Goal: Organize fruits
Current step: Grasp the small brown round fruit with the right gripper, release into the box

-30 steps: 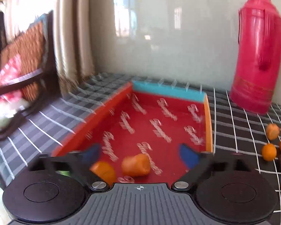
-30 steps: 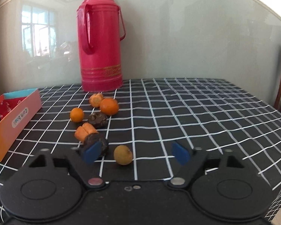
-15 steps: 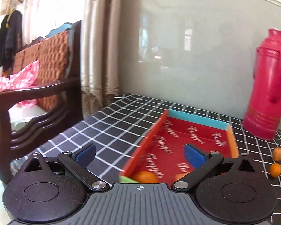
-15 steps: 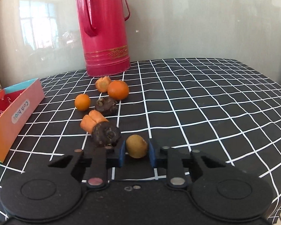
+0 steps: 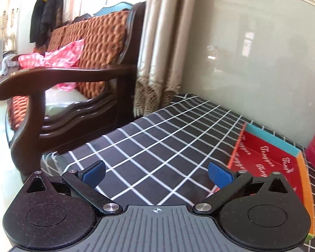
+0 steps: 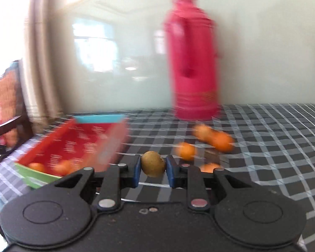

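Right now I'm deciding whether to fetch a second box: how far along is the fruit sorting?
Done: two orange fruits lie in the red box. In hand: the right gripper is shut on a yellowish-brown fruit; the left gripper is open and empty. Left: at least four blurred orange fruits on the checked table by the pink flask.

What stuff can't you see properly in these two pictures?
- Right wrist view: motion blur smears the red box, the pink flask and the orange fruits on the cloth, so their number and kind stay unclear.
- Right wrist view: the right gripper pads cover the sides of the yellow-brown fruit.
- Left wrist view: the left gripper body hides the box's near end; the picture edge cuts the flask.
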`<state>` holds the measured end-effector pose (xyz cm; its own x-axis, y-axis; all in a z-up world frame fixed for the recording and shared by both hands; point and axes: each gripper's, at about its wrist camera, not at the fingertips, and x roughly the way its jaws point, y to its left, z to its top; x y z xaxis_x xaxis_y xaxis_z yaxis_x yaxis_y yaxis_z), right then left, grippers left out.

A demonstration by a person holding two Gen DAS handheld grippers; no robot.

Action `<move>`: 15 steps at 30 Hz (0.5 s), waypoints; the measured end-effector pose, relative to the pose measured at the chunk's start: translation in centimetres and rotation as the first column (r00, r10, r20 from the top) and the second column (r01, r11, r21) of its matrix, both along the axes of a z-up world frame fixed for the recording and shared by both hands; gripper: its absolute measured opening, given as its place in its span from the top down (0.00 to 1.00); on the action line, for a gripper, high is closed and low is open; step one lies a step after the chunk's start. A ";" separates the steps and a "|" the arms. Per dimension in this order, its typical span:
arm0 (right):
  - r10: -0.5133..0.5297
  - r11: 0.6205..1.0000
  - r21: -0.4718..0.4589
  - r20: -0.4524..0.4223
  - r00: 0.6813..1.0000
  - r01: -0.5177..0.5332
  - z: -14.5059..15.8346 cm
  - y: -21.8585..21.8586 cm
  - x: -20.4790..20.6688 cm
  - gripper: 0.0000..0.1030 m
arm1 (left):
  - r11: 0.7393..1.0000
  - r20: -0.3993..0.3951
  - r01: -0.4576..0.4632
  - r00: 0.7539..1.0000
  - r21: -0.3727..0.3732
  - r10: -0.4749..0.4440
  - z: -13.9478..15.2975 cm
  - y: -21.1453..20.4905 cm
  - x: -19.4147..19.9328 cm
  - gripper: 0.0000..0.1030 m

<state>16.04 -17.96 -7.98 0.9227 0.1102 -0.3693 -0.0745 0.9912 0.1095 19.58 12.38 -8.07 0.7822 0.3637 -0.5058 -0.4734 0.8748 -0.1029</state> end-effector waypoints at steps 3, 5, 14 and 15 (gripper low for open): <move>0.100 0.995 -0.004 0.009 0.995 -0.100 0.4 3.1 1.2 0.84 | 1.000 -0.004 -0.018 1.000 0.014 0.018 -0.3 0.7 -0.4 0.00; 0.153 0.988 -0.010 0.002 0.988 -0.153 0.3 5.0 2.1 0.84 | 1.000 -0.006 -0.023 1.000 0.020 0.023 -0.5 1.1 -0.6 0.00; 0.218 0.975 -0.023 -0.044 0.975 -0.219 -0.9 8.5 3.8 0.72 | 0.998 -0.014 -0.046 0.999 0.052 0.047 -0.7 2.5 -0.9 0.00; 0.212 0.977 -0.018 -0.037 0.977 -0.213 -0.9 8.3 3.7 0.72 | 0.997 -0.014 -0.047 0.999 0.052 0.048 -0.7 2.5 -0.9 0.00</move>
